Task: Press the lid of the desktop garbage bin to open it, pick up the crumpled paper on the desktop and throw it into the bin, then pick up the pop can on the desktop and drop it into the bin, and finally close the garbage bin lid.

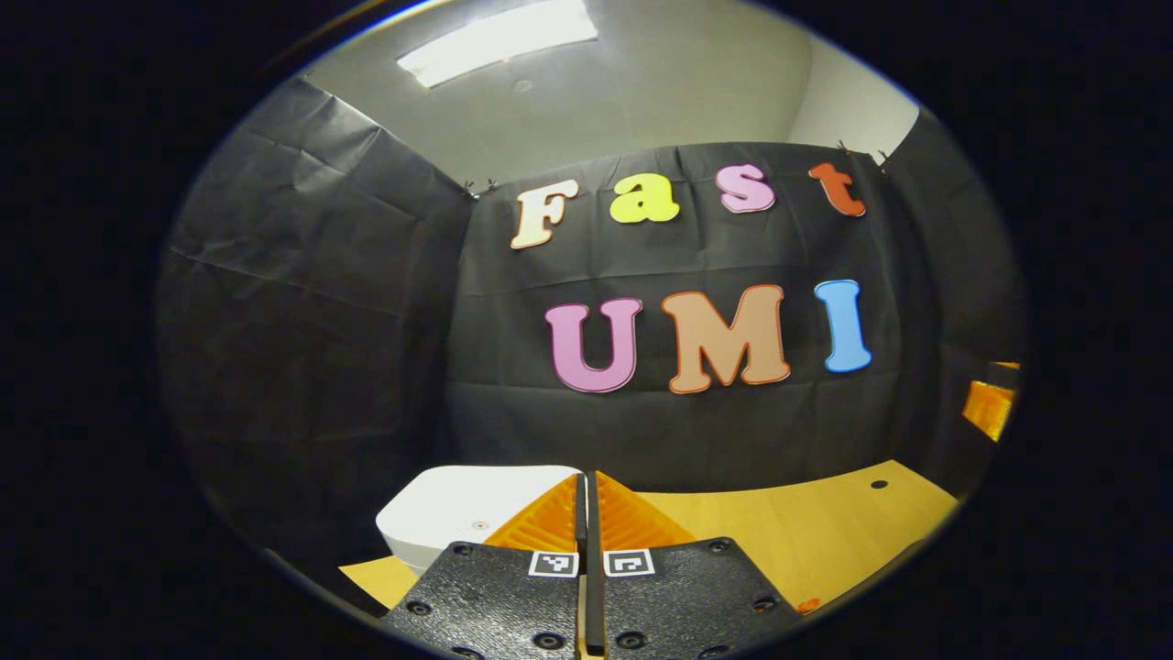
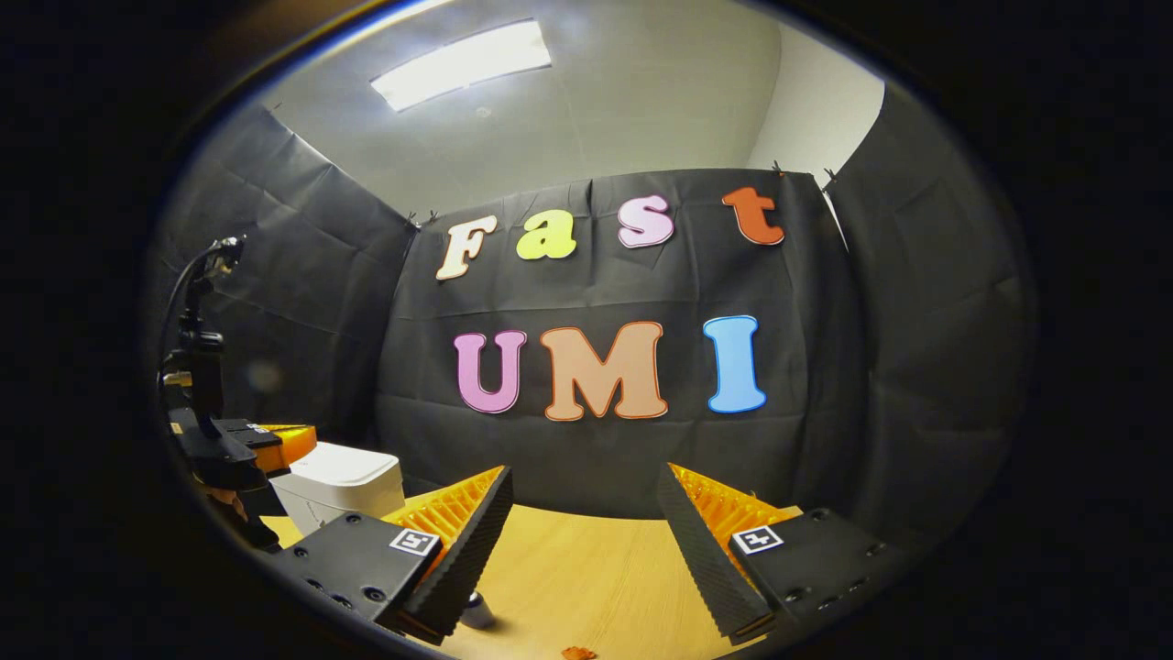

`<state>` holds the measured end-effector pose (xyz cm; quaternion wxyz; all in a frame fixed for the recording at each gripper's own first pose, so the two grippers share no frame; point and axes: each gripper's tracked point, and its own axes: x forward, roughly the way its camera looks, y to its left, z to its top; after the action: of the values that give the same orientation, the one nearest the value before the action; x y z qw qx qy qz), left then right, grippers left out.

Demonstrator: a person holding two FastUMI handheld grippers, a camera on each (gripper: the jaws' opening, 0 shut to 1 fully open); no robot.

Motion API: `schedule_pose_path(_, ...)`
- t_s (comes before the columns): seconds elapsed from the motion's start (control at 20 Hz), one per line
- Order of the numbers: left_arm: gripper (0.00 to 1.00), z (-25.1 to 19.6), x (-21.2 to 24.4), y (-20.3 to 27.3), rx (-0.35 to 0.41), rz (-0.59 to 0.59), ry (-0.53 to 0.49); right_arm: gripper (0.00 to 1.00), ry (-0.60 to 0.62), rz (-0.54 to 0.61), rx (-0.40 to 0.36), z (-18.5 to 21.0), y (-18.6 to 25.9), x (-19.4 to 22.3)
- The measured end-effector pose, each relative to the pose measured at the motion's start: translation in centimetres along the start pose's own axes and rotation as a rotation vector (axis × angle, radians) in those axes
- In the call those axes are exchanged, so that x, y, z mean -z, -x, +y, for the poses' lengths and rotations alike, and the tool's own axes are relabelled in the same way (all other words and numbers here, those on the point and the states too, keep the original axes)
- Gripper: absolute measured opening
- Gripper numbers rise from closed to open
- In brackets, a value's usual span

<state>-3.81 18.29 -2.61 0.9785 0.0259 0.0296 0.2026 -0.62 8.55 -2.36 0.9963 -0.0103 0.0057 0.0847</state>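
Left gripper view: left gripper (image 1: 587, 513) with fingers pressed together, nothing between them, raised just above and beside the white garbage bin (image 1: 458, 518); bin standing toward the left edge of the wooden worktop (image 1: 825, 532), lid down and flat; looks like the opening step, with the lid press seemingly not yet made; next move probably calls for lowering the closed fingertips squarely onto the lid and pushing down until it springs; a small hole near the far right corner of the worktop; black cloth wall close behind, pale ceiling with one strip light (image 1: 499, 41) above.

Right gripper view: right gripper (image 2: 586, 513) with fingers spread wide, holding nothing, waiting over the middle of the worktop; bin at the left edge, the left gripper poised at its top, a cable rising from it; a small pale object just beside the left finger, too hidden to name; crumpled paper and pop can not identifiable; same dark cloth on three sides.
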Motion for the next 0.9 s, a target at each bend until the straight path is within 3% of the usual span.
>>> schedule_pose_path(0.45,0.00,5.5,4.6,-2.6,-0.077,0.078,-0.002,0.99,0.025,0.035,-0.005,3.2,-0.7,1.2)
schedule_pose_path(0.6,0.00,5.9,6.7,-3.2,-0.072,0.129,0.005,0.99,0.038,0.053,-0.006,3.9,-1.1,1.8)
schedule_pose_path(0.75,0.00,5.8,6.6,-3.1,-0.058,0.101,0.069,1.00,0.042,0.075,-0.008,4.4,-1.2,2.6)
schedule_pose_path(0.8,0.00,5.7,5.8,-3.3,-0.043,0.043,0.091,0.99,0.038,0.079,-0.010,4.5,-1.2,2.6)
schedule_pose_path(0.9,0.00,5.6,6.8,-3.7,-0.028,0.063,0.043,1.00,0.039,0.077,-0.016,4.7,-1.6,2.7)
